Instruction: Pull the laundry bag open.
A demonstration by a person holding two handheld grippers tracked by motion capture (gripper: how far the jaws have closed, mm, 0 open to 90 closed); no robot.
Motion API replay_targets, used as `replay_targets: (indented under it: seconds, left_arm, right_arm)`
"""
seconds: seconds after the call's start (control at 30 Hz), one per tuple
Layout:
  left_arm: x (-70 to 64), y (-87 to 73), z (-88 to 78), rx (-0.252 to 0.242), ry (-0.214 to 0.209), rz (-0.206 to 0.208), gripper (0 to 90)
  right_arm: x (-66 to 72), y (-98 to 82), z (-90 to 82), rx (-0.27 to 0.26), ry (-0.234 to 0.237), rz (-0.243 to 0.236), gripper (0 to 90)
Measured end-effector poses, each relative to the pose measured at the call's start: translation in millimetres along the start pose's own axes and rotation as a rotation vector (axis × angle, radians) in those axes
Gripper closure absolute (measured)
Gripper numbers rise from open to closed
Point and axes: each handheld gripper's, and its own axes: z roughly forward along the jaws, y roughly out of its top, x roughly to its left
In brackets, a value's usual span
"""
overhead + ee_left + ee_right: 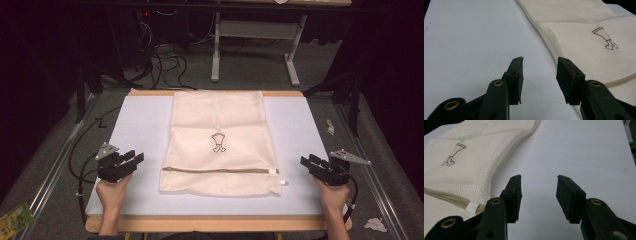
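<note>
On the table [135, 125], which is covered with a white sheet, a cream mesh bag [218, 130] lies flat in the middle, its long side running away from the person. A small black drawing [217, 142] sits near the bag's centre, and a zipper [215, 170] crosses it close to the near edge, ending in a white tab [273, 172] on the person's right.

Left of the bag, the left tongs [138, 158] hover low over the sheet, held in the left hand [112, 192]. They point toward the bag's left edge but stay apart from it. From the left gripper view, the left tongs [539, 72] stand apart with nothing between the jaws; bare sheet shows in the gap, and the bag [584, 47] lies just beside the right jaw.

Right of the bag, the right tongs [304, 161] are held in the right hand [334, 192], pointing toward the bag's near right corner, and clear of it. From the right gripper view, the right tongs [538, 191] are likewise apart and empty, with white sheet in the gap. The bag [469, 170] lies to the left of the left jaw there, and the white tab [472, 206] shows just beside that jaw.

Beyond the table, cables [165, 65] lie on the grey floor [250, 70].
</note>
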Motion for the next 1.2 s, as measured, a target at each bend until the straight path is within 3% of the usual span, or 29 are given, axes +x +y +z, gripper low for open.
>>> replay_targets:
  seconds: [1.2]
  left_arm:
    - [-0.5,-8.8,31.2,0.019,0.059,0.007,55.7]
  right_arm:
    - [4.8,-0.1,25.4,0.053,-0.044,-0.013,56.9]
